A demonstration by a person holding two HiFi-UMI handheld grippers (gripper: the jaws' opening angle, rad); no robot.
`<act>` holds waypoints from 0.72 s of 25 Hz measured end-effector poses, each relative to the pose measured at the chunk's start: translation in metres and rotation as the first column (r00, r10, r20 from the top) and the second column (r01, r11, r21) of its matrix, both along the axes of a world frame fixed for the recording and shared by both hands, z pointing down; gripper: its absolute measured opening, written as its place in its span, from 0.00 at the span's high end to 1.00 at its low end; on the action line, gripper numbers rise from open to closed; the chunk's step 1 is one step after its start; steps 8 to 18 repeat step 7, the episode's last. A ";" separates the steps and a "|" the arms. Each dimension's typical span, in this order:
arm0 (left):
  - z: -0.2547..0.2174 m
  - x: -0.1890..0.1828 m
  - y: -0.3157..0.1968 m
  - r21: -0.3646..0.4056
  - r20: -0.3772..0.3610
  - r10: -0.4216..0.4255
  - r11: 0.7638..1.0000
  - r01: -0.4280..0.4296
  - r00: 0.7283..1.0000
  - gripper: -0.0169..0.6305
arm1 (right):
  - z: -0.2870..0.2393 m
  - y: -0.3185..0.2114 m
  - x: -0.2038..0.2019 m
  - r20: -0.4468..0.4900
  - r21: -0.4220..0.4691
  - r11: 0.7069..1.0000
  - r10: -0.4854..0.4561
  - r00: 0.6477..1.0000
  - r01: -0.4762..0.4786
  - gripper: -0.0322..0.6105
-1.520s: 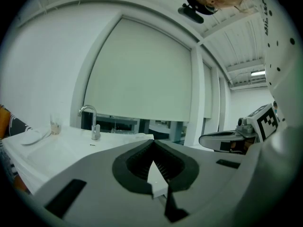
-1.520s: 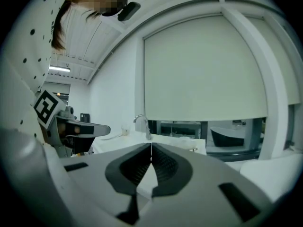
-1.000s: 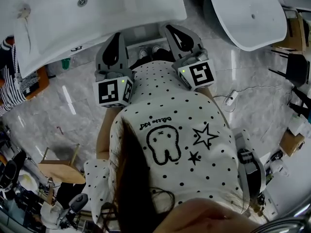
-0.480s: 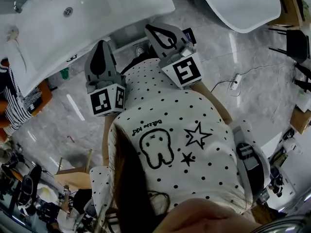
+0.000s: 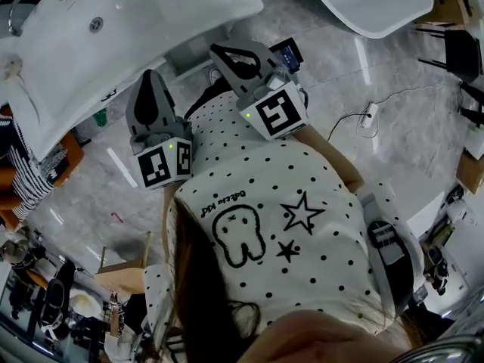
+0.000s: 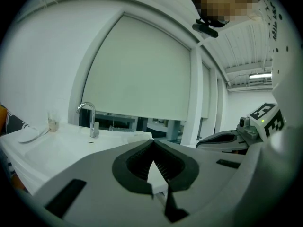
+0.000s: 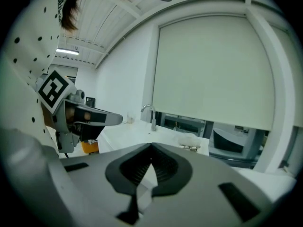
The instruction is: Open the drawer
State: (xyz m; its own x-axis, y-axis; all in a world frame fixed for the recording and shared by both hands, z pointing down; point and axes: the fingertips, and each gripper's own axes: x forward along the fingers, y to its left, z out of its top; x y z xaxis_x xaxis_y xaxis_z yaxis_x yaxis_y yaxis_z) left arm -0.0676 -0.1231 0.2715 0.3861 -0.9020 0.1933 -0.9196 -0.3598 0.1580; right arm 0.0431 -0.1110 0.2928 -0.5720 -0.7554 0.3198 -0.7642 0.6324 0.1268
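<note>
Now the grey plastic left gripper [image 6: 152, 145] and the grey plastic right gripper [image 7: 151, 149] both have their jaws pressed together on nothing. Just ahead of their tips stands a white washbasin counter [image 5: 162, 10] with a curved chrome tap [image 6: 88, 115]. I cannot make out the drawer below it.

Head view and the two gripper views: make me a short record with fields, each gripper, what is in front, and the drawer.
left gripper: fingers shut together, nothing between them
right gripper: fingers shut together, nothing between them
position: both held in front of the person's chest, side by side, touching nothing
in front: white sink counter with a faucet
drawer: no front or handle that I can make out in any view
task state: not yet begun
</note>
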 end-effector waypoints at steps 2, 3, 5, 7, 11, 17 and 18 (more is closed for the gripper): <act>0.001 0.001 0.000 -0.006 0.001 0.006 1.000 -0.006 1.000 0.97 | 0.001 0.001 0.002 0.005 -0.004 1.000 0.011 1.000 -0.011 0.93; 0.001 0.002 0.001 -0.008 0.001 0.008 1.000 -0.008 1.000 0.97 | 0.000 0.001 0.003 0.013 -0.009 1.000 0.021 1.000 -0.021 0.93; 0.001 0.003 0.002 -0.011 0.001 0.009 1.000 -0.009 1.000 0.97 | -0.001 0.002 0.004 0.021 -0.013 0.999 0.030 0.999 -0.029 0.93; 0.002 0.004 0.003 -0.013 -0.001 0.009 1.000 -0.009 1.000 0.97 | -0.001 0.003 0.005 0.019 -0.013 1.000 0.027 0.999 -0.026 0.93; 0.002 0.004 0.003 -0.013 -0.001 0.009 1.000 -0.009 1.000 0.97 | -0.001 0.003 0.005 0.019 -0.013 1.000 0.027 0.999 -0.026 0.93; 0.002 0.004 0.003 -0.013 -0.001 0.009 1.000 -0.009 1.000 0.97 | -0.001 0.003 0.005 0.019 -0.013 1.000 0.027 0.999 -0.026 0.93; 0.002 0.004 0.003 -0.013 -0.001 0.009 1.000 -0.009 1.000 0.97 | -0.001 0.003 0.005 0.019 -0.013 1.000 0.027 0.999 -0.026 0.93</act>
